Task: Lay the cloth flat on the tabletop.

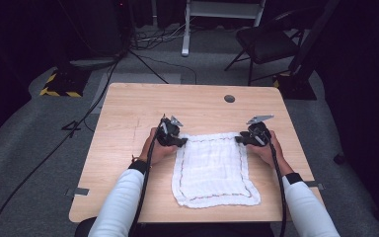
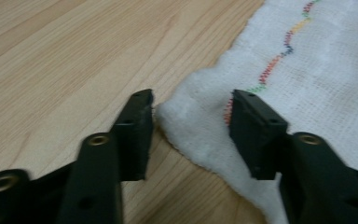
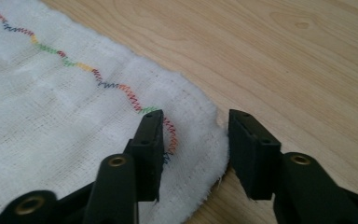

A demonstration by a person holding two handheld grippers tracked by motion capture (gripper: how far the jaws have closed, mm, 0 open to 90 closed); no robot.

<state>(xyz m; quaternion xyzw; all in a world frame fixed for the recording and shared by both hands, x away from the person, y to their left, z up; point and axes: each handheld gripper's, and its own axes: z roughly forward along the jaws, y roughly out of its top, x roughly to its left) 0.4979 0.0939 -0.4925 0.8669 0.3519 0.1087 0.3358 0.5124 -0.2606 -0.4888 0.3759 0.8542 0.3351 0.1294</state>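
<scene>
A white cloth (image 1: 213, 170) with a multicoloured zigzag stitch along its border lies flat on the wooden table (image 1: 128, 113). My left gripper (image 1: 176, 140) is at the cloth's far left corner, open. In the left gripper view that corner of the cloth (image 2: 200, 126) lies between the spread jaws of the left gripper (image 2: 192, 112). My right gripper (image 1: 241, 139) is at the far right corner, also open. In the right gripper view the right gripper (image 3: 195, 130) straddles the cloth's rounded corner (image 3: 196, 135), one jaw over the cloth and one beside its edge.
A round grey grommet (image 1: 229, 98) sits near the table's far edge. Beyond the table stand a black folding chair (image 1: 266, 44) and a white frame (image 1: 222, 15), with cables on the grey floor (image 1: 39, 143).
</scene>
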